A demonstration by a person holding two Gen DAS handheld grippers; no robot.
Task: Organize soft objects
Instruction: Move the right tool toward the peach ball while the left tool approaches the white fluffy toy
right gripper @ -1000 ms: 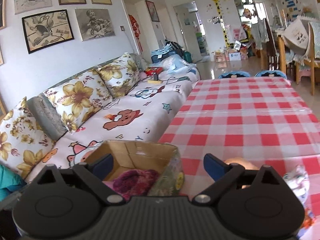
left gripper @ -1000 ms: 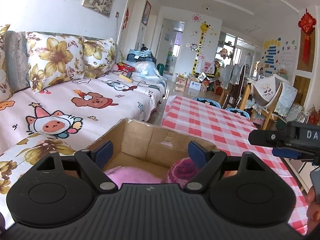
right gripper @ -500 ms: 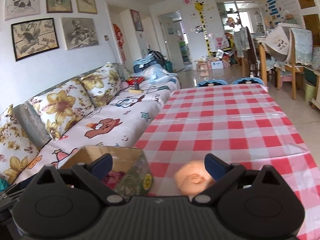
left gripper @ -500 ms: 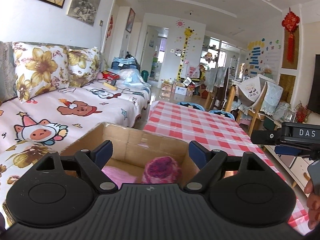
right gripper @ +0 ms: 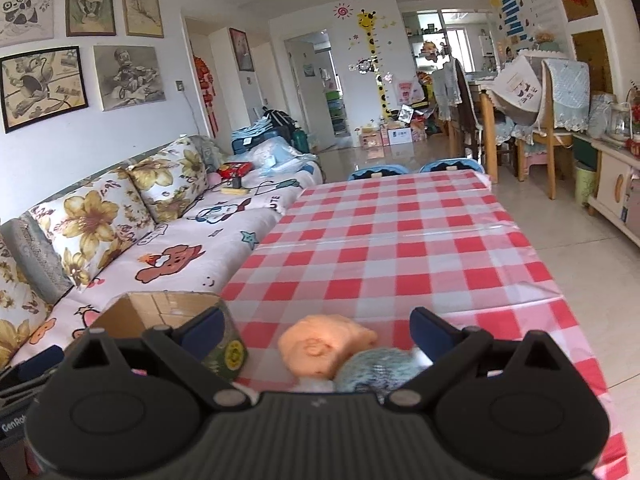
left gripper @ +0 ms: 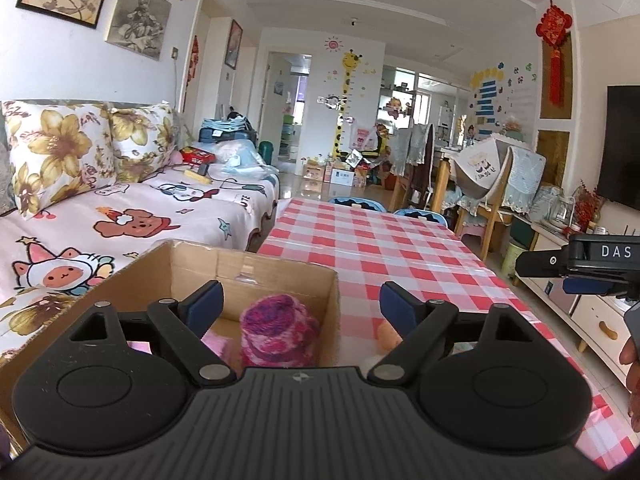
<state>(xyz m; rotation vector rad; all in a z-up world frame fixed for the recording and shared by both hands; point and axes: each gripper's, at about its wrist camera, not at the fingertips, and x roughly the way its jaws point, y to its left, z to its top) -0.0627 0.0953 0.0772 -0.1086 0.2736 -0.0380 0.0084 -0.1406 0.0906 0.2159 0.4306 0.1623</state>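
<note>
Swinging rightward over the last second, both grippers now frame different things than before: the right gripper [right gripper: 316, 328] has left the box mouth and centres on a peach plush toy [right gripper: 320, 350] lying on the checked tablecloth [right gripper: 400, 248], a blue-green knitted item [right gripper: 376, 370] touching it on the near side. Its fingers stand wide apart and hold nothing. The cardboard box [left gripper: 256, 270] sits at the table's sofa-side corner, a pink-and-purple knitted piece [left gripper: 278, 330] and some pale pink fabric [left gripper: 214, 346] already inside. The left gripper [left gripper: 300, 308] hovers at the box's right wall, its fingers likewise spread and empty.

With the peach toy and the knitted item pressed together, a closing grip could likely catch both or nudge one toward the table's near edge; soft plush may also squash and slip from a shallow pinch.

Only the left wrist view looks into the box, and it shows the right gripper's black body and part of the person's hand [left gripper: 632, 368] at the frame edge. Only the right wrist view shows the two toys on the table plainly, plus the green label on the box's outer wall.
</note>
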